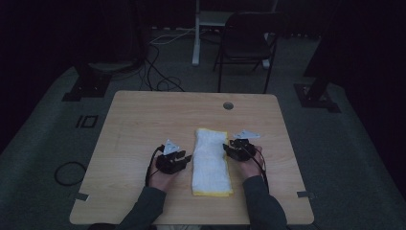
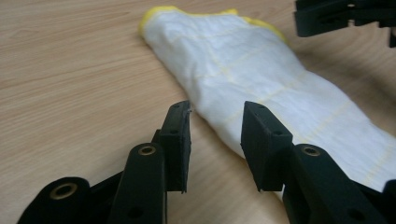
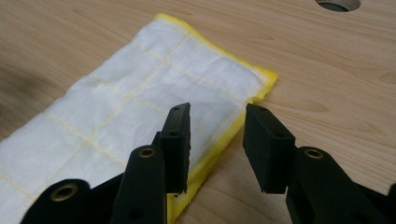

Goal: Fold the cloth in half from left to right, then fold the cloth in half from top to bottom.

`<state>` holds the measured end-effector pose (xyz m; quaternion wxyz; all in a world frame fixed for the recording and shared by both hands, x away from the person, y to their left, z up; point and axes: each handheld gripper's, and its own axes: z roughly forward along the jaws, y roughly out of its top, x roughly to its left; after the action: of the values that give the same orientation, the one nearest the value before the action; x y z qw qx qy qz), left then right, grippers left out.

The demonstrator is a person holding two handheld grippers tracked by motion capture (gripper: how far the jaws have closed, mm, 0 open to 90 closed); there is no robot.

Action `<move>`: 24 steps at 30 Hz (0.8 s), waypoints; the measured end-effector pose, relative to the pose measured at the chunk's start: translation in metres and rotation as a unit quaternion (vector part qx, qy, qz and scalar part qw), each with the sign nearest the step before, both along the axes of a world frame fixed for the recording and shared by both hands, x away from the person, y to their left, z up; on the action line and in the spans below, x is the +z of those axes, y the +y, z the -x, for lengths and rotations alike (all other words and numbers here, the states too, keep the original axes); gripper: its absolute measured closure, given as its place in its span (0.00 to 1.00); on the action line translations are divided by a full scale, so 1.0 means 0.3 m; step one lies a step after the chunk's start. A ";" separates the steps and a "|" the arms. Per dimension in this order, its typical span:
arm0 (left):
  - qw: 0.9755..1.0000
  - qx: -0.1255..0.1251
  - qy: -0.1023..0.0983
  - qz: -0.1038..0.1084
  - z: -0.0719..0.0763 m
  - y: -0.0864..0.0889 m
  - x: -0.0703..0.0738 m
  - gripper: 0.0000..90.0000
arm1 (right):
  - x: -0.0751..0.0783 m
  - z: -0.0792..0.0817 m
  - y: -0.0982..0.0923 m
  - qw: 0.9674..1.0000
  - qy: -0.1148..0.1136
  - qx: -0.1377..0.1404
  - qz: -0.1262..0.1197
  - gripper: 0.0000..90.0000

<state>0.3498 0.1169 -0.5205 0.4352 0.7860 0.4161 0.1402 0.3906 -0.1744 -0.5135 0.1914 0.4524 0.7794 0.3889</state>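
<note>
A folded white cloth with a yellow border lies flat along the middle of the wooden table. My left gripper rests just left of it, jaws apart. In the left gripper view the left gripper is open, with the cloth bulging just past its right jaw and nothing pressed between the pads. My right gripper sits at the cloth's right edge. In the right gripper view the right gripper is open over the yellow hem of the cloth, not clamping it.
A round cable hole is set into the table's far side, beyond the cloth. Behind the table stand a dark folding chair and a white post, with cables on the floor. The right gripper's jaw tips show in the left gripper view's top right corner.
</note>
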 end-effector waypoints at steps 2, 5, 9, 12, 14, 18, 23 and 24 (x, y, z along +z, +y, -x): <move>1.000 0.003 0.002 0.000 -0.013 0.003 -0.002 0.70 | -0.003 -0.003 0.000 1.000 0.002 -0.001 -0.002 0.68; 1.000 0.005 0.004 0.000 -0.030 0.007 -0.004 0.70 | -0.005 -0.005 0.000 1.000 0.003 -0.003 -0.003 0.68; 1.000 0.007 0.007 -0.001 -0.055 0.004 -0.004 0.69 | -0.008 -0.010 -0.002 1.000 0.004 -0.006 -0.006 0.68; 1.000 0.006 0.006 -0.001 -0.082 -0.004 -0.002 0.68 | -0.011 -0.016 -0.005 1.000 0.003 -0.009 -0.008 0.68; 1.000 0.004 0.008 -0.002 -0.100 -0.014 -0.001 0.68 | -0.013 -0.021 -0.006 1.000 0.003 -0.012 -0.010 0.68; 1.000 0.005 0.007 -0.003 -0.134 -0.031 -0.003 0.67 | -0.019 -0.029 -0.013 1.000 0.006 -0.017 -0.011 0.68; 1.000 0.008 0.009 -0.001 -0.178 -0.047 -0.002 0.66 | -0.027 -0.041 -0.018 1.000 0.007 -0.020 -0.015 0.70; 1.000 0.007 0.010 -0.003 -0.185 -0.051 -0.001 0.66 | -0.028 -0.044 -0.017 1.000 0.010 -0.021 -0.015 0.70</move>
<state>0.4055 0.1016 -0.5207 0.4278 0.7857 0.4254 0.1371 0.4039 -0.1795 -0.5217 0.1848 0.4754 0.7656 0.3921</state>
